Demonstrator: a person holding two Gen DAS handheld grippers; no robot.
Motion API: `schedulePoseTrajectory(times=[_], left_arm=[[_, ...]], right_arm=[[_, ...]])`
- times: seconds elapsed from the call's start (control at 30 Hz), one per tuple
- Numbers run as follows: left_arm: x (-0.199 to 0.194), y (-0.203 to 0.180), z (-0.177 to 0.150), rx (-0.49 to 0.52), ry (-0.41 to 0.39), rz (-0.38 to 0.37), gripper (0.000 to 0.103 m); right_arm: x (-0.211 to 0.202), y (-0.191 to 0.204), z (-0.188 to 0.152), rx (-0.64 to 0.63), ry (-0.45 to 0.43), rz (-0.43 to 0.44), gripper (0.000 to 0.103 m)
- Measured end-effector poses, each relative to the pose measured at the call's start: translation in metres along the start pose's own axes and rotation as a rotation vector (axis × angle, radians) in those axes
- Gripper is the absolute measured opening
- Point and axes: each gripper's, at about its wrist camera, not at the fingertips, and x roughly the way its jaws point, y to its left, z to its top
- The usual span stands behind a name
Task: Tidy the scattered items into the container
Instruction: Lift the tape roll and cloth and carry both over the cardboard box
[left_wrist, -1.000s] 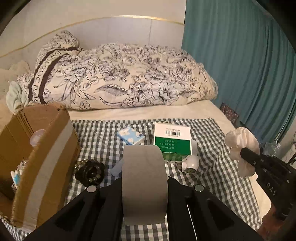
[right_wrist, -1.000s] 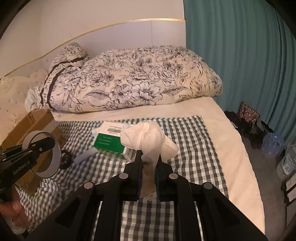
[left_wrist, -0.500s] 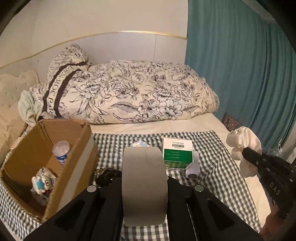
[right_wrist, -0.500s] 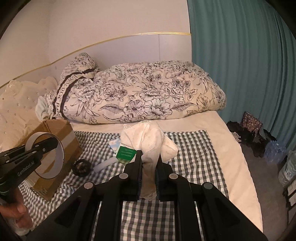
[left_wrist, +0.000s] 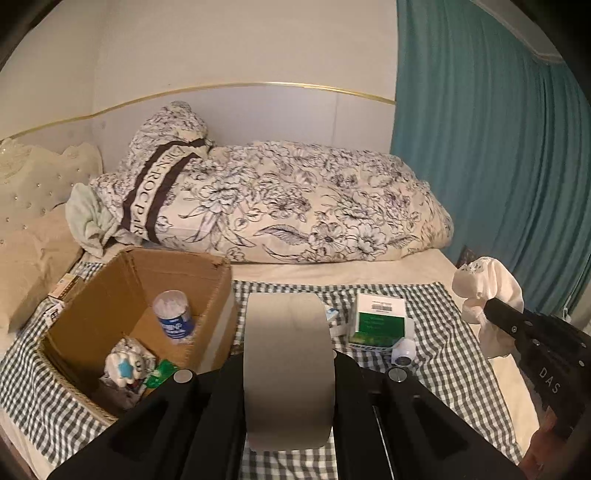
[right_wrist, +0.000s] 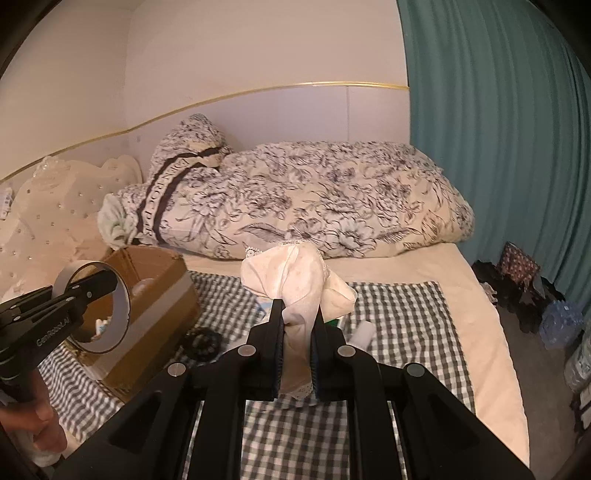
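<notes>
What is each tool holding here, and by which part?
Left tool pinches the tape roll through its band wall. Right tool clamps the white cloth at its bunched lower middle.

Matte black tongs (right_wrist: 297, 325), silver screws, white "GenRobot.AI" lettering

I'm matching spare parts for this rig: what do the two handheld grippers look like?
Both are matte black plastic with angular bodies and round silver screw heads. The left gripper carries white "GenRobot.AI" lettering on its side. The right gripper has blue pads inside its fingers and "DAS" lettering on its side.
</notes>
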Motion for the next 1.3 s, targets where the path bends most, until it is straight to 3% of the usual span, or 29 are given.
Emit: schedulePoseTrajectory(times=[0.93, 1.3], left_arm=[[-0.047, 0.121, 0.0, -0.101, -0.087, 0.192, 0.002], [-0.041, 0.153, -0.005, -0.123, -0.087, 0.23, 0.002]], right_arm=[[0.017, 0.121, 0.013, -0.083, -0.039, 0.192, 0.011], [0.034, 0.157, 0.009, -0.114, -0.023, 0.248, 0.011]])
